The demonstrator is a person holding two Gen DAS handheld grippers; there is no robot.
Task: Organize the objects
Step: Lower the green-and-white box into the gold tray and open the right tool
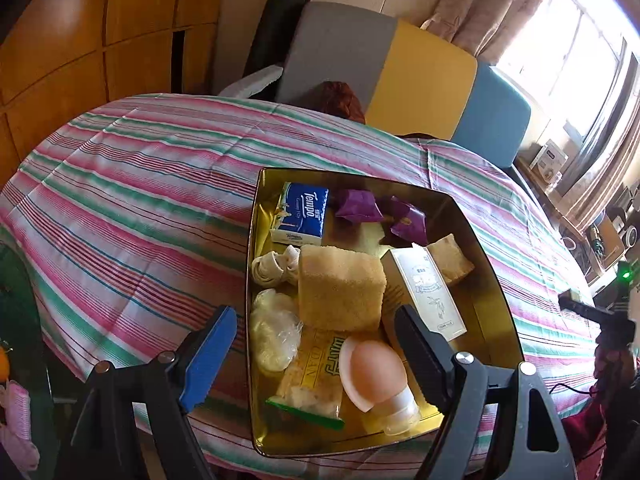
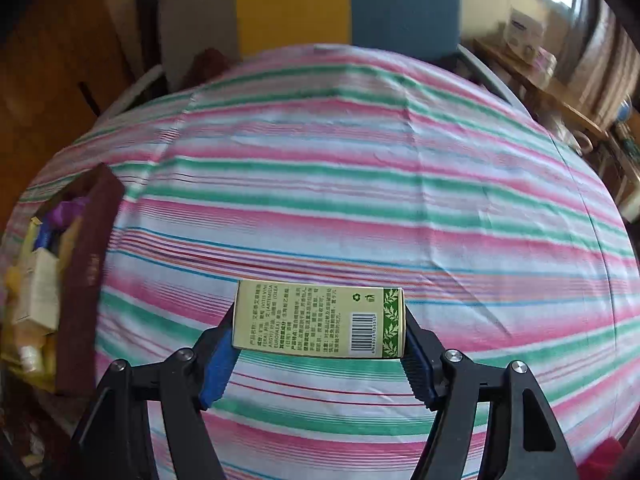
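Clearly the step in hand is carrying the pale green cardboard box with printed text and a barcode (image 2: pixel 320 320) over to the gold-lined rectangular tin tray (image 1: pixel 494 264), which sits on the table under a pink, green and white striped cloth (image 1: pixel 140 184). The right gripper (image 2: pixel 320 342) clamps the box across its short ends, lengthwise between the blue pads, above bare cloth and well apart from the tray at the view's left edge. To do it well, I would keep the box level, swing left over the tray's dark red wall (image 2: pixel 90 280), and lower it into a free patch, probably the far right corner beyond the purple wrappers (image 1: pixel 376 208), since the yellow sponge block (image 1: pixel 340 288), blue tissue packet (image 1: pixel 302 214) and peach squeeze bottle (image 1: pixel 376 376) crowd the rest.

The left gripper (image 1: pixel 316 360) hangs over the tray's near end, angled steeply down, jaws spread wide and empty. The right one also tilts down.
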